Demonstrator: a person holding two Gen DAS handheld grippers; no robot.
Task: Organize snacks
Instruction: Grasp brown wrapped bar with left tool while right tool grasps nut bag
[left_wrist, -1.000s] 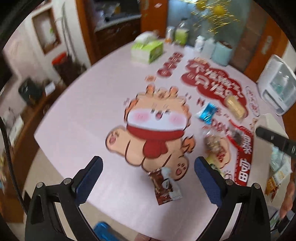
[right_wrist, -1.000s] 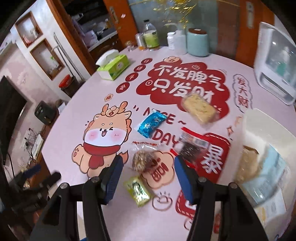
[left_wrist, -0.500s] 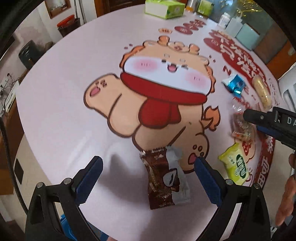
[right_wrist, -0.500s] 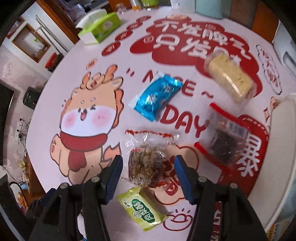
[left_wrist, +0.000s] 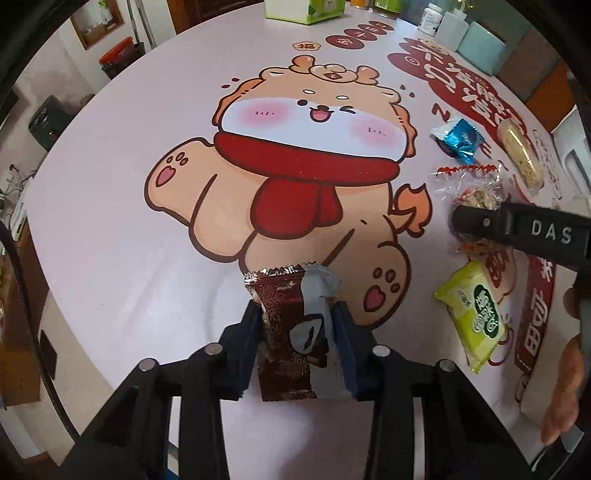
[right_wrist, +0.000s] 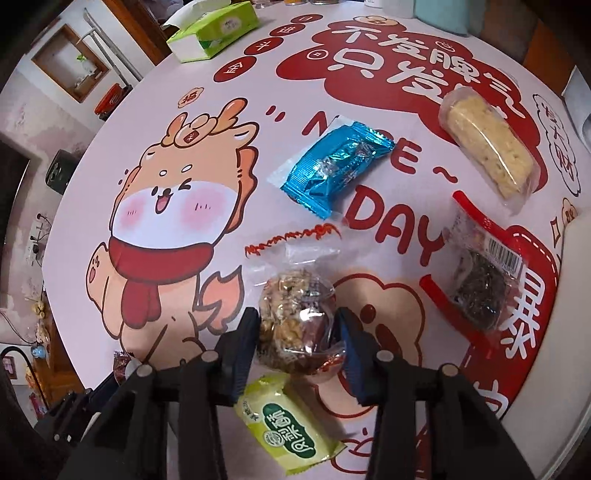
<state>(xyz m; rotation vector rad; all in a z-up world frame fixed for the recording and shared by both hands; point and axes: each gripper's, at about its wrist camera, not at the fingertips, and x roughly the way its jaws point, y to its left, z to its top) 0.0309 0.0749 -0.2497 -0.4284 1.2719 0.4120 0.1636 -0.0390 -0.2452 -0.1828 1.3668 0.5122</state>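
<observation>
The tablecloth (right_wrist: 236, 62) reads "DAY", with "NICE" half covered by a blue packet (right_wrist: 334, 168). My left gripper (left_wrist: 300, 332) is closing on the brown wrapper (left_wrist: 291, 332), pads touching it; its print is illegible. My right gripper (right_wrist: 297, 334) is closing around the nut bag (right_wrist: 295, 317)

Right gripper (right_wrist: 297, 334) closing jaws around clear nut snack packet (right_wrist: 295, 321) lying on bench (right_wrist: 155, 74), green packet (right_wrist: 291, 428) just below.
</observation>
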